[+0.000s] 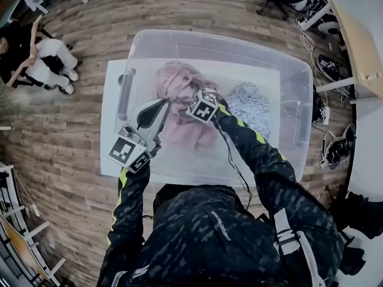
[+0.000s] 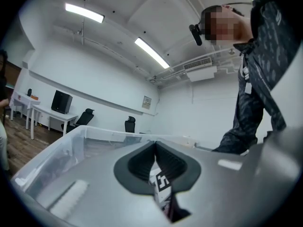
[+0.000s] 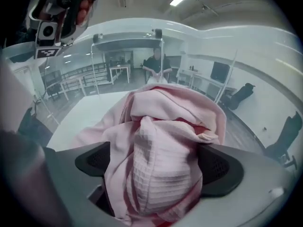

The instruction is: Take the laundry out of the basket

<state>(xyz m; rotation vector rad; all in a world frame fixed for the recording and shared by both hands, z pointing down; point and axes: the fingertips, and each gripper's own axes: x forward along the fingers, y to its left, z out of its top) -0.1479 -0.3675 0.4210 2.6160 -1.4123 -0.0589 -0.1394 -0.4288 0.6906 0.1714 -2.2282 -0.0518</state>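
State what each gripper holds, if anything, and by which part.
Nothing held. Left gripper shut, empty; right gripper open, its jaws straddling the bunched top of the pink garment.

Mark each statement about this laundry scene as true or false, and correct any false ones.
1. The basket is a clear plastic bin. True.
2. The right gripper has its jaws wide apart with the pink garment between them. True.
3. The pink garment lies on the floor beside the basket. False: it is inside the basket.
4. The left gripper holds the blue patterned garment. False: its jaws are together with nothing between them, and that garment lies in the basket, to the right of the pink one in the head view.
5. The basket holds only one piece of laundry. False: both the pink and the blue patterned garment are in it.
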